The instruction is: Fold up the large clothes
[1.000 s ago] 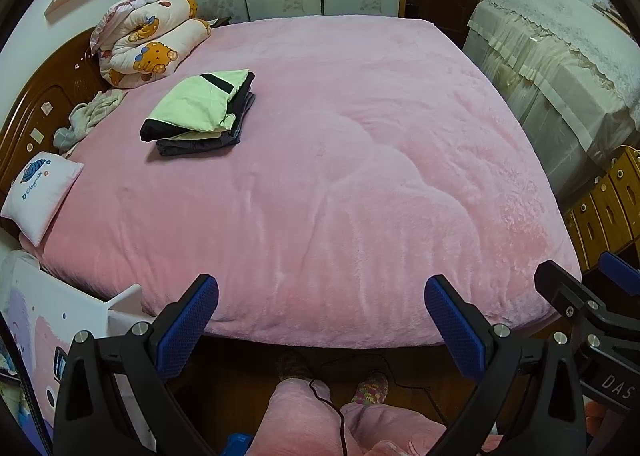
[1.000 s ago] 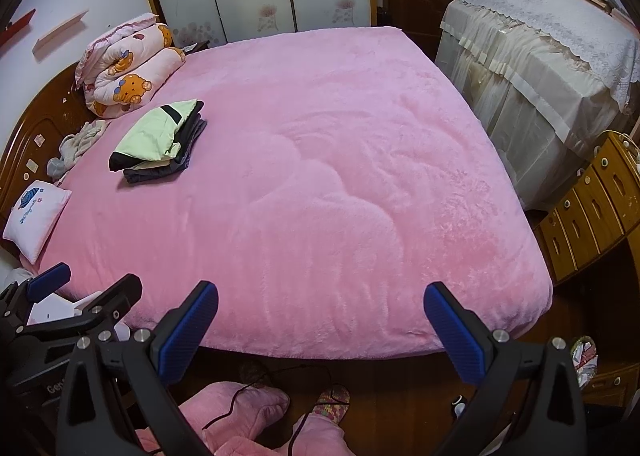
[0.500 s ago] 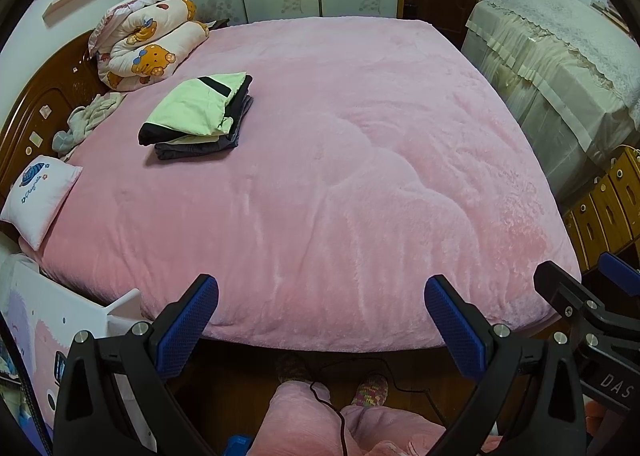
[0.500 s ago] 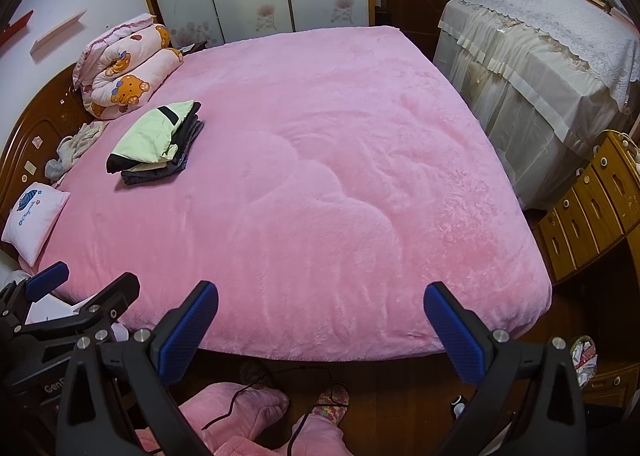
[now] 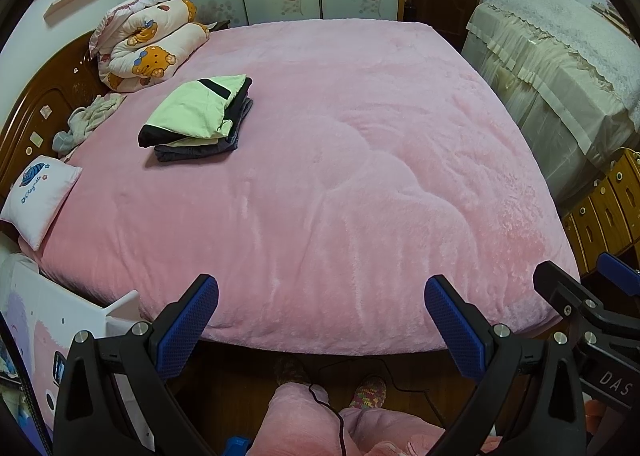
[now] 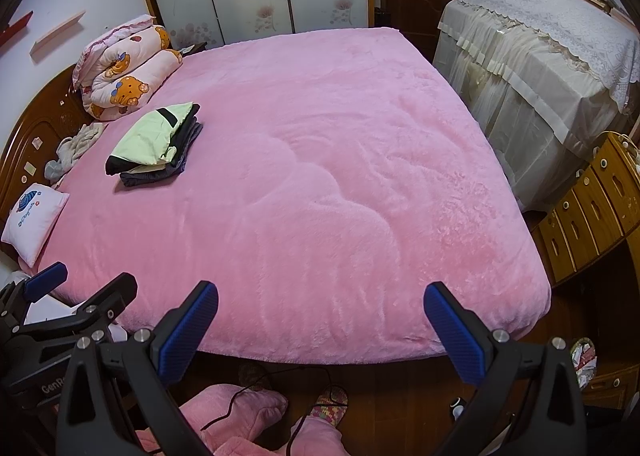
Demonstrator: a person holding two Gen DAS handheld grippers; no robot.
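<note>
A folded stack of clothes (image 5: 198, 116), light green on top with black and grey beneath, lies on the pink bed (image 5: 340, 176) at the far left; it also shows in the right wrist view (image 6: 154, 144). A crumpled pale garment (image 5: 86, 124) lies by the headboard. My left gripper (image 5: 320, 320) is open and empty, held off the bed's near edge. My right gripper (image 6: 320, 320) is open and empty too, beside the left one.
A rolled bear-print quilt (image 5: 148, 40) and a small white pillow (image 5: 38, 196) sit at the bed's left side. A lace-covered table (image 6: 540, 56) and wooden drawers (image 6: 592, 200) stand to the right. The person's pink-clad legs (image 5: 320, 420) are below.
Both grippers have shifted slightly; the view has drifted a little. Nothing was grasped or released.
</note>
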